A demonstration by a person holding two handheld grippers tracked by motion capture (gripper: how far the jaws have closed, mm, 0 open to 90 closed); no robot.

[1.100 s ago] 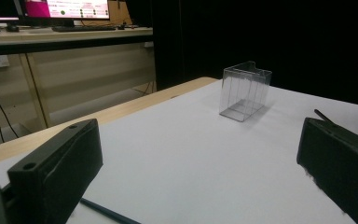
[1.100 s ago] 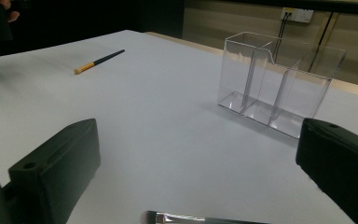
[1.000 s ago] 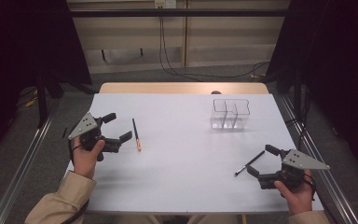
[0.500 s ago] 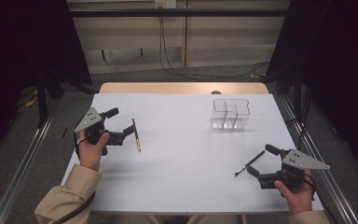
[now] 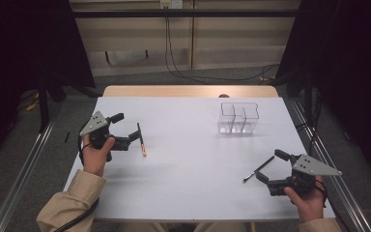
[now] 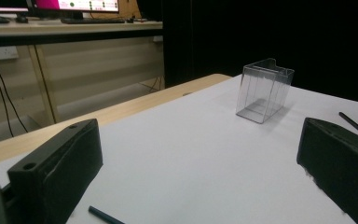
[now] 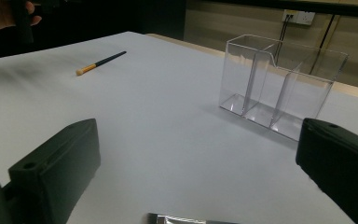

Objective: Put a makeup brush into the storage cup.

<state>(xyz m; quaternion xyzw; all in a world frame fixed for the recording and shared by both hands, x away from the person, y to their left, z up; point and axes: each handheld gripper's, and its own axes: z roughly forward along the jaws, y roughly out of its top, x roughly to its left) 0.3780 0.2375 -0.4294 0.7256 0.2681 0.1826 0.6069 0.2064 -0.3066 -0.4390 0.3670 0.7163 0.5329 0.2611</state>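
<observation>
Here, the left gripper (image 5: 127, 129) is hovering at the left side of the desk (image 5: 193, 174) with its fingers (image 5: 118, 117) standing wide apart and holding nothing, and the orange-tipped brush (image 5: 141, 139) is lying flat on the white surface just to the right of those fingers, close beside the nearer one. The brush's long axis is running near to far, its dark handle pointing away from the person and its orange end toward them, so the open fingers are facing it almost square across the shaft; judging from that, a short push to the right should bring the handle between them. At the near right, the right gripper (image 5: 271, 166) is resting low with its fingers likewise spread and empty, and a second, dark slim brush (image 5: 258, 169) is lying just beside them, slanting from near-left to far-right. The clear divided holder (image 5: 239, 117) is standing upright toward the far right, well apart from both grippers, nearer to the right hand than to the left.
</observation>
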